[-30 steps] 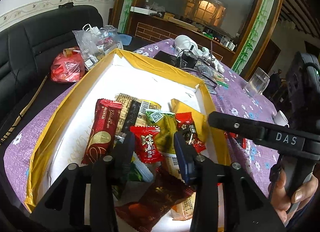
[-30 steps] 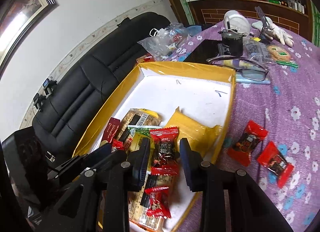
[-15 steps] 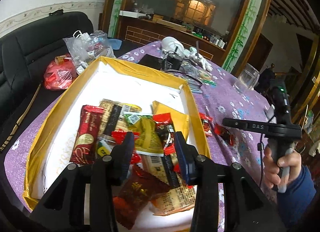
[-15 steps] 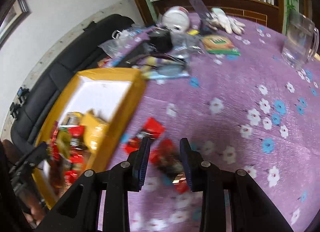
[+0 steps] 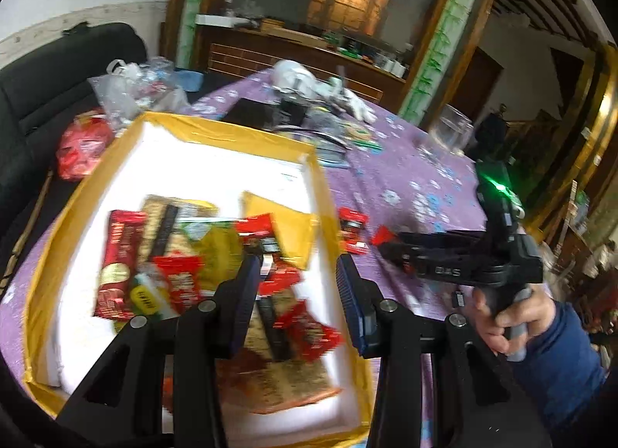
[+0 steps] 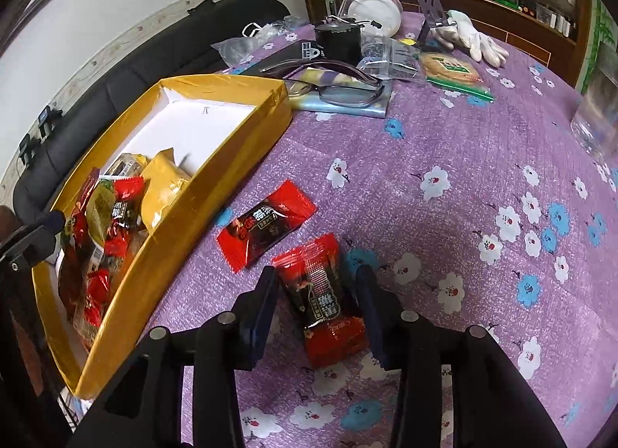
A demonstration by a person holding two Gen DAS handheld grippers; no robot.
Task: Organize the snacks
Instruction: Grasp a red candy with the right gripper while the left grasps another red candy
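Observation:
A yellow-rimmed box (image 5: 320,185) with a white floor holds several snack packets in a heap. My left gripper (image 5: 295,285) hovers over that heap, open, with nothing between its fingers. Two red-and-black snack packets lie on the purple flowered tablecloth to the right of the box (image 6: 239,146). My right gripper (image 6: 316,293) points down at the nearer packet (image 6: 320,293), which lies between its fingers; the jaws are opening and the pads do not press on it. The other packet (image 6: 266,224) lies just beyond. In the left wrist view a hand holds the right gripper (image 5: 390,247) beside the box.
Spectacles (image 6: 336,88), a white glove (image 6: 475,42), a black pouch and small bags crowd the table's far end. A glass mug (image 5: 450,131) stands at the far right. A black sofa (image 5: 50,73) with plastic bags (image 5: 131,88) runs along the left.
My right gripper swung from over the box to the tablecloth on its right and sank around a red packet, its jaws widening slightly. My left gripper drew back and up a little.

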